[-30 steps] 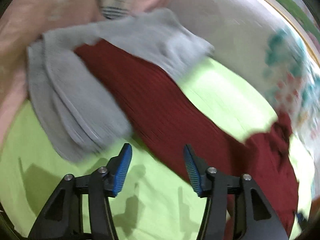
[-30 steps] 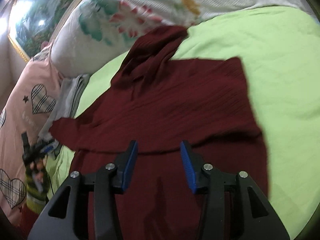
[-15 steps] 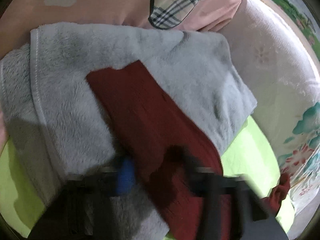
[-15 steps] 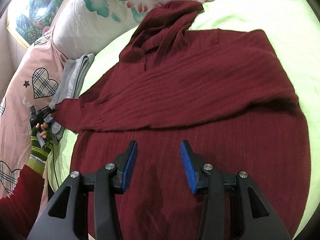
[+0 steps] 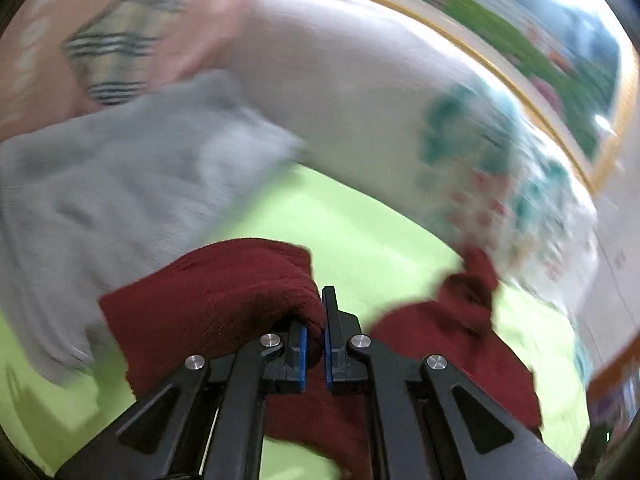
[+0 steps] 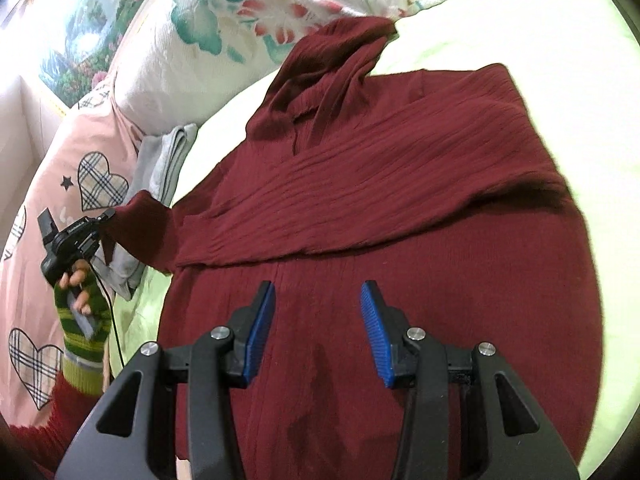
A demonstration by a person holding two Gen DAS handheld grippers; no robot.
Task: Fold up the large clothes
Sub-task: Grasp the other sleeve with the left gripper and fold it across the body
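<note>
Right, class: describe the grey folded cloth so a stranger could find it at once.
Start at the green bed sheet with the dark red sweater spread on it. Beside the sweater's sleeve, against the pink pillow with checked hearts, lies the grey folded cloth. It is the only plain grey, fleecy thing there.

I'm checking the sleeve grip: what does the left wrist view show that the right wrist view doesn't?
Left wrist only: the left gripper seen close, jaws shut on the sleeve cuff, though the view is blurred.
Right wrist only: the sweater body spread flat, the right gripper open above it, and the gloved hand.
Both: maroon sweater, green sheet, gray towel, floral pillow.
</note>
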